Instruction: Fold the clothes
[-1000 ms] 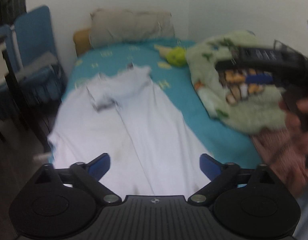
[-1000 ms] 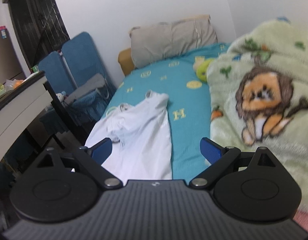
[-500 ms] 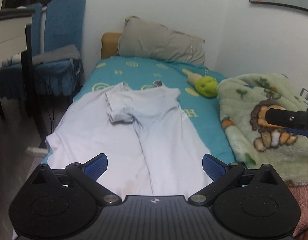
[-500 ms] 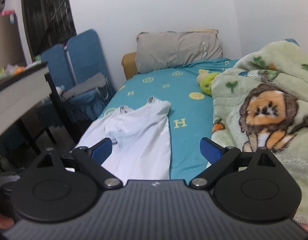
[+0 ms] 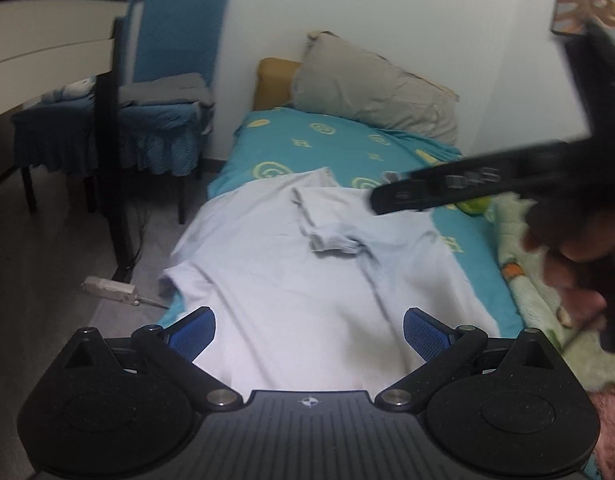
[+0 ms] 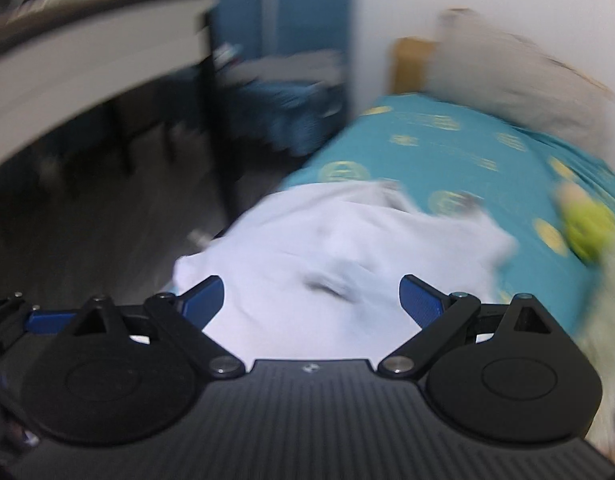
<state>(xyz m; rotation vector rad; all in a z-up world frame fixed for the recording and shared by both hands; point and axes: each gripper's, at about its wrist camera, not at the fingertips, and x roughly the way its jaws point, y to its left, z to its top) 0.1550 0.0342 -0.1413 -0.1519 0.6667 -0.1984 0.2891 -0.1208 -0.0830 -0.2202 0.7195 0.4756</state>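
White shirt [image 5: 307, 280] spread on bed [image 5: 307, 140] | left gripper [image 5: 309, 330] above hem, jaws spread, empty | right gripper [image 6: 311, 296] over shirt, jaws spread, empty

The right wrist view is motion-smeared, and the white shirt [image 5: 307, 280] runs under the left gripper's [image 5: 309, 326] body.

The left gripper [image 5: 309, 330] is held level with its 2 blue-padded fingers [image 5: 193, 330] spread wide apart, nothing between them. The right gripper [image 6: 311, 296] is likewise wide open and empty, its view smeared by blur. In the left wrist view the right hand [image 5: 575, 264] grips the right gripper's handle, its black body reaching leftward.
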